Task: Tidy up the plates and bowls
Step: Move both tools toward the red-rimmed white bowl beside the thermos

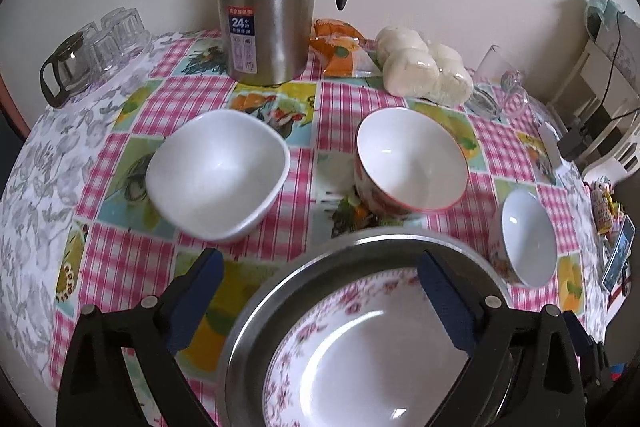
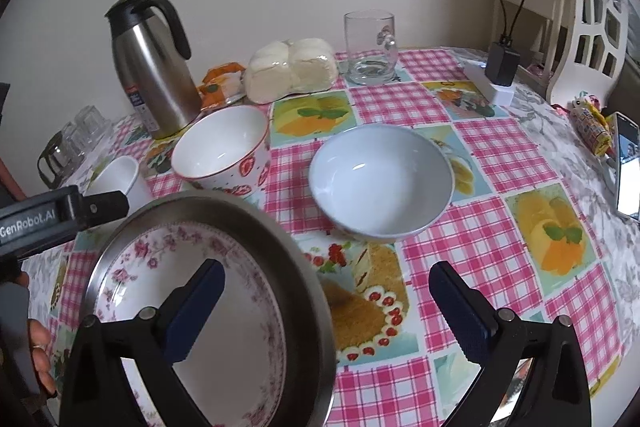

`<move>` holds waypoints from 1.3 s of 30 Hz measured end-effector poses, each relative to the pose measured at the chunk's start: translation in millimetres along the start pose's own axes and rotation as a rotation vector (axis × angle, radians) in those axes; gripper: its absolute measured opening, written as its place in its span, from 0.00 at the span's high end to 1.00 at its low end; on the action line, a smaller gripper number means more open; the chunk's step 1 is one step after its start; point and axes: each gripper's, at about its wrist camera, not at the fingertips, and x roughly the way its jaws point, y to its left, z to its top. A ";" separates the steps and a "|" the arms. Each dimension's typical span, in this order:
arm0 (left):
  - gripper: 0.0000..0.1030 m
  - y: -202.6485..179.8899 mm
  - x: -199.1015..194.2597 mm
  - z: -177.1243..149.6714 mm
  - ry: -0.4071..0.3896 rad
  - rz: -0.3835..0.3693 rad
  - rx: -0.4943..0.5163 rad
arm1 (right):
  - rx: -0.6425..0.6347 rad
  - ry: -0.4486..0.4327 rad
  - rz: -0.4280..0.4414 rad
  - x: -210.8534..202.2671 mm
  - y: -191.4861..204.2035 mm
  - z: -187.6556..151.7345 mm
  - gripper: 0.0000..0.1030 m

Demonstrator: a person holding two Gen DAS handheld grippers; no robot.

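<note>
Pink-checked oilcloth covers the tabletop (image 2: 500,155), and above its near edge both the left gripper (image 1: 320,291) and the right gripper (image 2: 326,303) stand wide apart, clamping nothing. Below them a floral plate (image 1: 360,367) sits inside a steel plate (image 1: 256,311). Farther in stand a square white bowl (image 1: 218,173), a strawberry bowl (image 1: 412,161) and a pale blue bowl (image 2: 380,181), with a steel thermos (image 1: 266,3) at the far edge.

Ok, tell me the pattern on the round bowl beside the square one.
Red strawberries on white outside, with a red rim; the bowl shows this best in the right wrist view.
</note>
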 end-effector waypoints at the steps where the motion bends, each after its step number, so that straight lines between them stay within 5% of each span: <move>1: 0.05 -0.2 1.7 1.9 -0.001 -0.002 -0.004 | 0.003 0.002 -0.004 0.6 -1.1 1.6 0.00; 18: 0.05 -9.4 -4.8 41.7 -0.129 -0.069 0.000 | 0.065 -0.008 -0.014 -0.8 -3.9 38.9 0.00; 30: 0.05 14.8 -4.7 71.6 -0.193 -0.152 -0.095 | 0.017 -0.011 -0.018 10.0 7.8 93.2 0.00; 39: 0.05 16.1 10.8 79.2 -0.151 -0.194 -0.101 | -0.046 0.054 -0.018 44.9 29.8 120.1 0.00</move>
